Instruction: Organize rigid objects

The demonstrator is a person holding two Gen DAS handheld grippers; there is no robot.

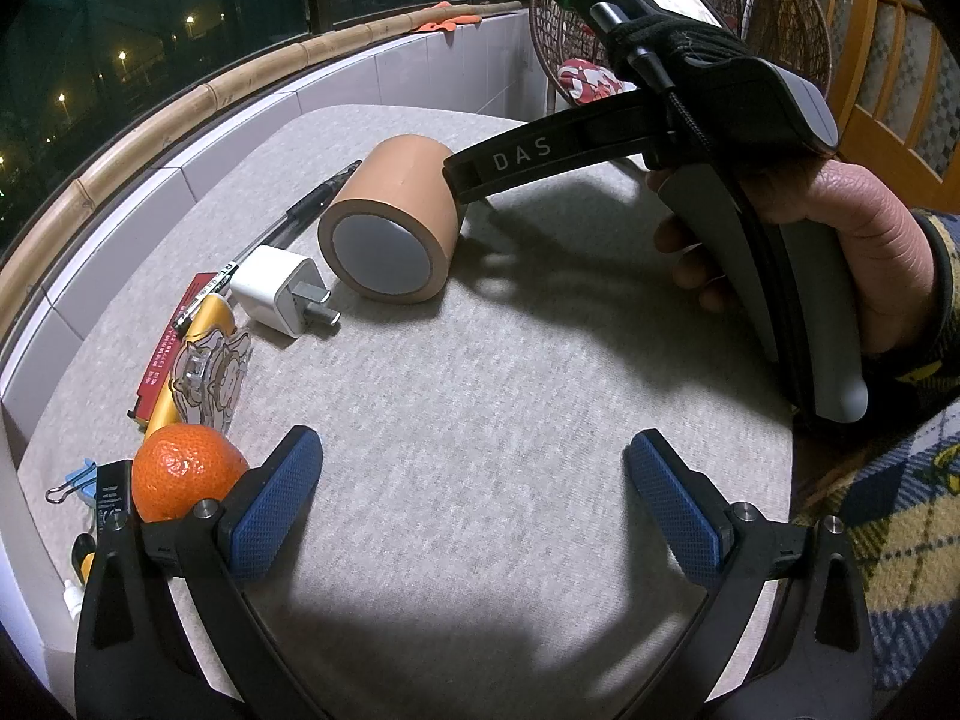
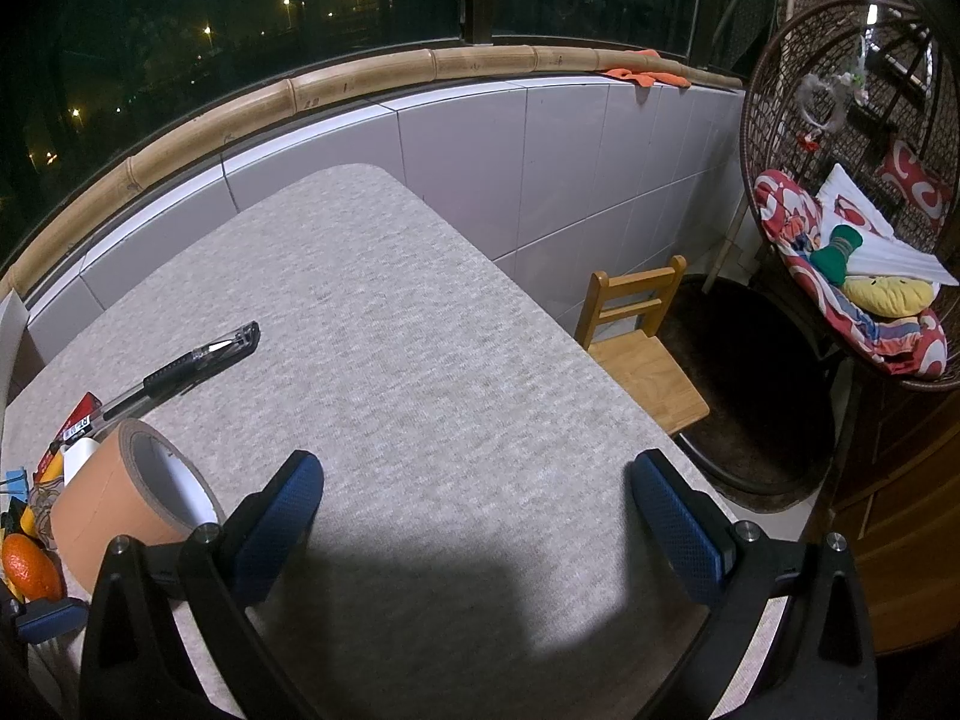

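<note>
A brown tape roll point(image 1: 390, 228) lies on its side on the grey table point(image 1: 510, 360). Left of it are a white charger plug point(image 1: 279, 291), a black pen point(image 1: 300, 210), a yellow tube with a cartoon clip point(image 1: 201, 360), a red box point(image 1: 171, 342) and an orange point(image 1: 183, 471). My left gripper point(image 1: 474, 480) is open and empty, with the orange just outside its left finger. A hand point(image 1: 840, 252) holds the right gripper, and one of its fingers point(image 1: 522, 150) touches the roll's far side. In the right wrist view the right gripper point(image 2: 477, 498) is open, with the tape roll point(image 2: 120, 498) outside its left finger.
A blue binder clip point(image 1: 72, 483) lies at the table's left edge. A tiled wall point(image 2: 540, 168) with a bamboo rail runs behind the table. A small wooden chair point(image 2: 642, 348) and a hanging wicker chair point(image 2: 852, 240) with cushions stand to the right.
</note>
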